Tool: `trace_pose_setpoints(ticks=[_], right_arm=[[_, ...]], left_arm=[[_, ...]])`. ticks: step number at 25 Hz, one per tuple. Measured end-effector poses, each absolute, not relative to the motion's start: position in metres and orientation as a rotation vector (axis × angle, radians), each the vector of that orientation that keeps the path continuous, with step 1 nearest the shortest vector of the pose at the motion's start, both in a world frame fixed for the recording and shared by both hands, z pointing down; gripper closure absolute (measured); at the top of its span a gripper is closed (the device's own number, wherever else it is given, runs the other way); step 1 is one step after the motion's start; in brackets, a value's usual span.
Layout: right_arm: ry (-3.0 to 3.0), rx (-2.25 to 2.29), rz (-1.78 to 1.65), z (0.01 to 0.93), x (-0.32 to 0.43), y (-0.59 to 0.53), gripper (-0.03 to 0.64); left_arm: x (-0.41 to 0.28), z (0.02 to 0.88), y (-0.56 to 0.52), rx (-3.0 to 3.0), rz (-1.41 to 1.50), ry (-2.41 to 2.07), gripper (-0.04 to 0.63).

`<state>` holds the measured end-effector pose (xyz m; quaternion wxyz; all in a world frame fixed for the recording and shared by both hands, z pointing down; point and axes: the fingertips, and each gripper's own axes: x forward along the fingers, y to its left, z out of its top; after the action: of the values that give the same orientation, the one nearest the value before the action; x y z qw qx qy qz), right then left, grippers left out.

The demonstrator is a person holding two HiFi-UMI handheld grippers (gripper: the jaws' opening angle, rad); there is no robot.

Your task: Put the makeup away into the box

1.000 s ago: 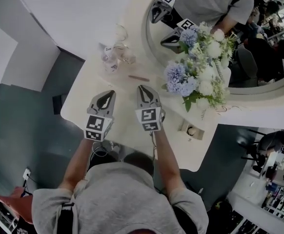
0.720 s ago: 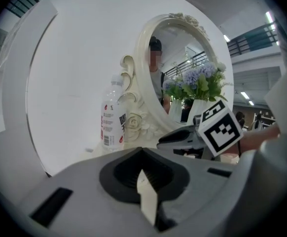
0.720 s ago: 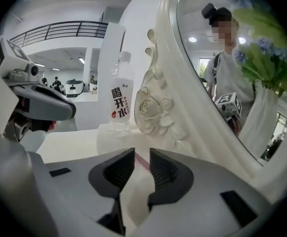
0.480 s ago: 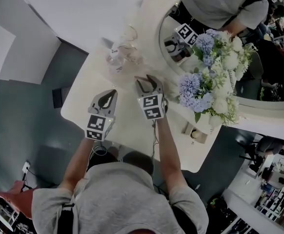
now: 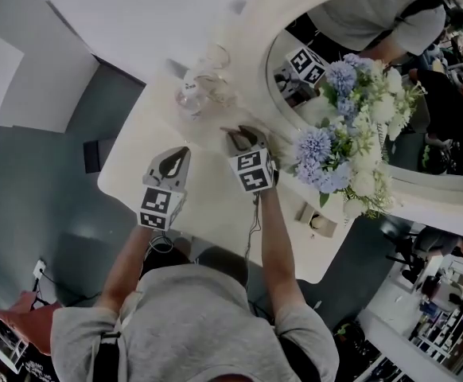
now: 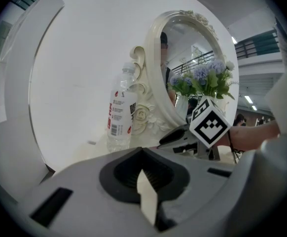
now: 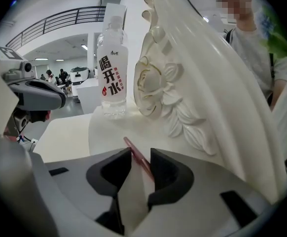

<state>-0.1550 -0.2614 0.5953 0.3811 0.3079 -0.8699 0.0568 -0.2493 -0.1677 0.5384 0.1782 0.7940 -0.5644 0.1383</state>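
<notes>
Fig.: R gripper [image 7: 141,154] low over the table [image 5: 204,213], jaws spread though just been closing, w/ the pink makeup pencil [image 7: 132,148] lying flat btwn them, not clamped. Carved mirror frame [image 7: 183,98] crowds in close at picture right. Water bottle [image 7: 111,73] stands upright beyond the pencil, beside the frame. L gripper [image 6: 140,174] (tips together, empty) is alongside. Flowers [image 5: 351,134] stand before the mirror.

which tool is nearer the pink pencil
Right. The right tool straddles the pink pencil, jaws just closing in but not yet gripping; the left tool, shut, sits well back to its left.
</notes>
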Motion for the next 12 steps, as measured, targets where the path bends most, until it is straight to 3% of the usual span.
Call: trace_pose_setpoints(ticks=[2, 12], right_arm=[[-2.211, 0.786, 0.128, 0.596, -0.155, -0.260, 0.551], [-2.265, 0.816, 0.102, 0.580, -0.164, -0.251, 0.561]], left_arm=[[-0.250, 0.540, -0.167, 2.240, 0.389, -1.600, 0.595], [-0.257, 0.532, -0.163, 2.241, 0.385, -1.627, 0.595]])
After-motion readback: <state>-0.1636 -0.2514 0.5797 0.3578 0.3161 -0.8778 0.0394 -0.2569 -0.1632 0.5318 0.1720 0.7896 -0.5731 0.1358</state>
